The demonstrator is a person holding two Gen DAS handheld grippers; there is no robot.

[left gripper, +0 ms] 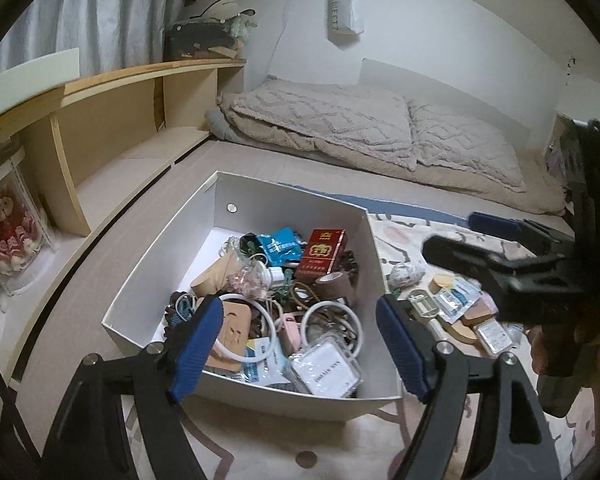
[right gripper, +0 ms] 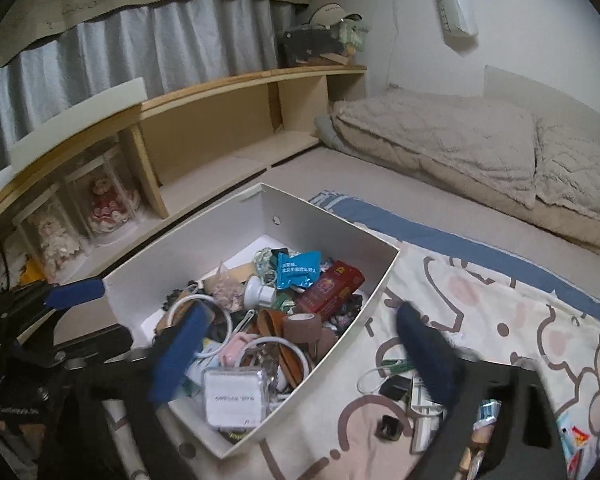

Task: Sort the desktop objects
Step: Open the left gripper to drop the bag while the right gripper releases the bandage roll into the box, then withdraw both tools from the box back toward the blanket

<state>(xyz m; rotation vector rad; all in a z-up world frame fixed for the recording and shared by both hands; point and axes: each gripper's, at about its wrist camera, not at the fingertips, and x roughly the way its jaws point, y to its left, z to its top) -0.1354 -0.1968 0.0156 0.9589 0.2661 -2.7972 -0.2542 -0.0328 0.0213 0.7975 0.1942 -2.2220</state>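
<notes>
White box (left gripper: 292, 204) below, apparently, open hand-held gripper (left gripper: 300, 344)

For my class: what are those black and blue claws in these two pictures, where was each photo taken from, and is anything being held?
They are hand-held tongs, one in each of a person's hands, each carrying a wide-angle camera looking along its fingers. One picture comes from the left tongs, the other from the right tongs. Both stand open and hold nothing. Below them is a white box full of odds and ends: a red cigarette pack, a blue sachet, white rings, a clear plastic case. More small items lie beside it on a patterned cloth.
</notes>
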